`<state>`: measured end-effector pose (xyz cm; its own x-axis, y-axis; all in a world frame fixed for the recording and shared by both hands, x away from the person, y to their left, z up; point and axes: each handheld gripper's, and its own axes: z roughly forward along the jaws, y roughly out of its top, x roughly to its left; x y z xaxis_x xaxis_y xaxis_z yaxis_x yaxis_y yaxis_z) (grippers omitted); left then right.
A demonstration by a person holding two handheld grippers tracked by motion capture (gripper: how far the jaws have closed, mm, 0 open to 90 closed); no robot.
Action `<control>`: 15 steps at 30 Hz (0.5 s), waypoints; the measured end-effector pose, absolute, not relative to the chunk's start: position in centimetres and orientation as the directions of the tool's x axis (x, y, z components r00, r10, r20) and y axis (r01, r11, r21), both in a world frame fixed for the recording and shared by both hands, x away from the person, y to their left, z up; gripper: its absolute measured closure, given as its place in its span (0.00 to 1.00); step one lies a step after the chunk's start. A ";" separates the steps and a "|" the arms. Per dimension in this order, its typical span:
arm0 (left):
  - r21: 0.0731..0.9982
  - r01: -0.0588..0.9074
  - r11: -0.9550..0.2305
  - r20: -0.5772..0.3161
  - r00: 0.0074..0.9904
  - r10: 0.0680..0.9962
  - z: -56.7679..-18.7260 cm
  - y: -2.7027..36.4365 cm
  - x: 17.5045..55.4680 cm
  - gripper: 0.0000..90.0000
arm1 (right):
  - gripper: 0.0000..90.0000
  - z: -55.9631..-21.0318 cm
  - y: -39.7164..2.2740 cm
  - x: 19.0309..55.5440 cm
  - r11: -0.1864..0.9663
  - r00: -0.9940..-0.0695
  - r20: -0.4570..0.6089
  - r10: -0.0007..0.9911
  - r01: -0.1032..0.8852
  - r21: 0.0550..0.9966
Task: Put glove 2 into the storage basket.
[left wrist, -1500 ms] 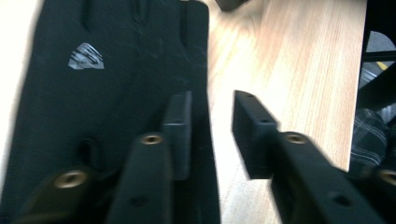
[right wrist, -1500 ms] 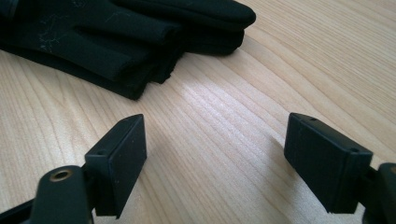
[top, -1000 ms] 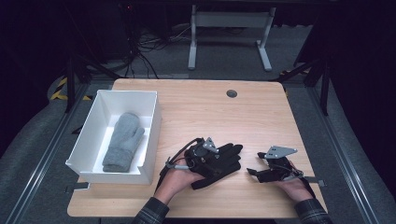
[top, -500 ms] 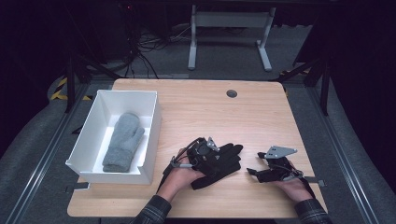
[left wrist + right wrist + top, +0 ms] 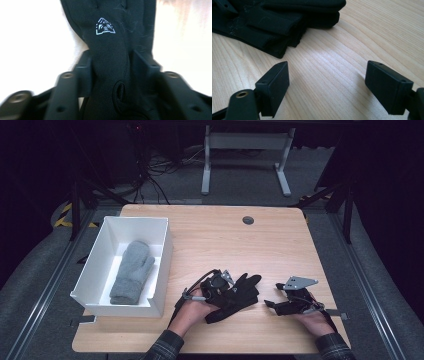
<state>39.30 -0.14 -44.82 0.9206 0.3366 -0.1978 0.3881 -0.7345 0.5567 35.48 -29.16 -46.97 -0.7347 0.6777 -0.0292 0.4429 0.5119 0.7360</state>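
1. Your left gripper (image 5: pixel 220 287) sits near the desk's front edge, a little left of its middle; its jaws have just been closing, and the black glove (image 5: pixel 235 292) is between them; in the left gripper view both pads press into the bunched fabric of the glove (image 5: pixel 110 65), so the claw is pinching the glove.
2. The glove lies on the desk (image 5: pixel 210 235) between your two grippers, its fingers pointing toward the back right corner (a small white triangular logo (image 5: pixel 105 26) shows on it in the left gripper view); the cuff end lies toward the front edge, by your left hand (image 5: pixel 192 312).
3. Your right gripper (image 5: pixel 280 302) rests near the front right corner, just beside the glove but apart from it; in the right gripper view its jaws stand spread wide over bare wood, with nothing between them, and the glove's folded fingers (image 5: pixel 277 20) lie ahead at the upper left.
4. A white box (image 5: pixel 160 255) stands along the desk's left edge; a grey mitten (image 5: pixel 131 270) lies flat inside it, well apart from the glove.
5. A small dark round grommet (image 5: pixel 248 220) sits near the desk's back edge.
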 end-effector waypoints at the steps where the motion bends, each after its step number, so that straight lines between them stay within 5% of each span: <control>1: 0.555 0.398 -0.731 -0.206 0.917 0.343 -44.7 -0.2 39.3 0.72 | 0.22 -47.0 -29.2 35.5 0.512 -0.735 -0.029 0.678 0.443 0.736; 15: 0.567 0.451 -0.689 -0.214 0.889 0.405 -40.9 1.4 38.7 0.75 | 0.22 -47.0 -29.2 35.5 0.510 -0.733 -0.028 0.679 0.444 0.736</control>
